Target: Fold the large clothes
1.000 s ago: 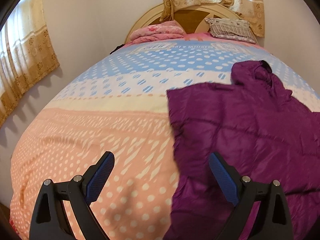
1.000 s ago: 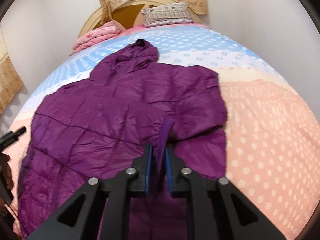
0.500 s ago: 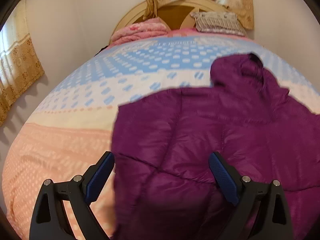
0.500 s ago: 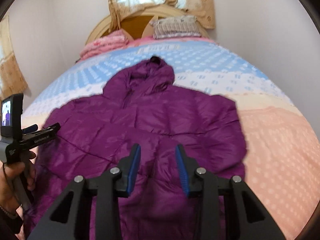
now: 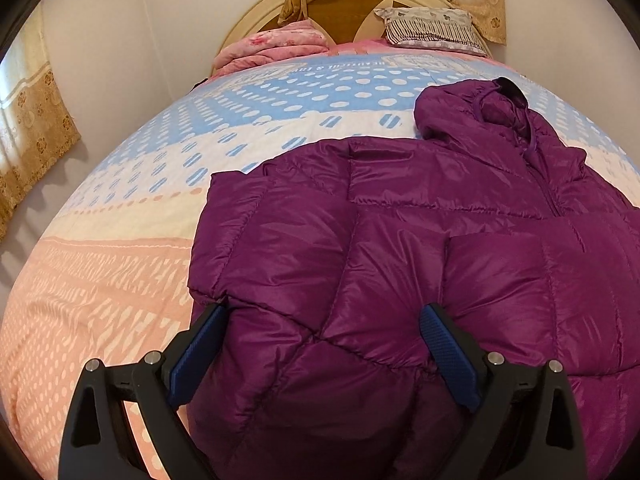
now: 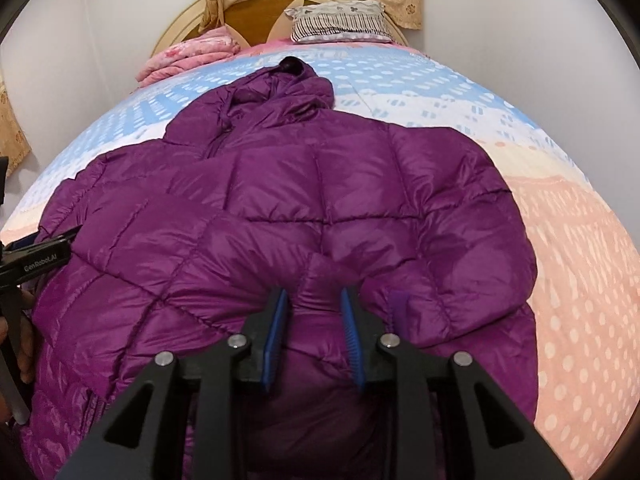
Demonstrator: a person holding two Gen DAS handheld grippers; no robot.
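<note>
A purple quilted hooded jacket lies spread on the bed, hood toward the headboard; it also fills the right wrist view. Both sleeves are folded in over the body. My left gripper is wide open, pressed low over the jacket's left side, fabric bulging between the fingers. My right gripper is partly open with a puff of jacket fabric between its blue pads, not clamped. The left gripper's body shows at the left edge of the right wrist view.
The bed has a dotted pink, cream and blue cover. A folded pink quilt and a striped pillow lie at the wooden headboard. Curtains hang at the left wall. Walls close in on both sides.
The right gripper opened and let go of the sleeve cuff, then moved down onto the jacket. The left gripper moved right from the bare cover onto the jacket's left side.
</note>
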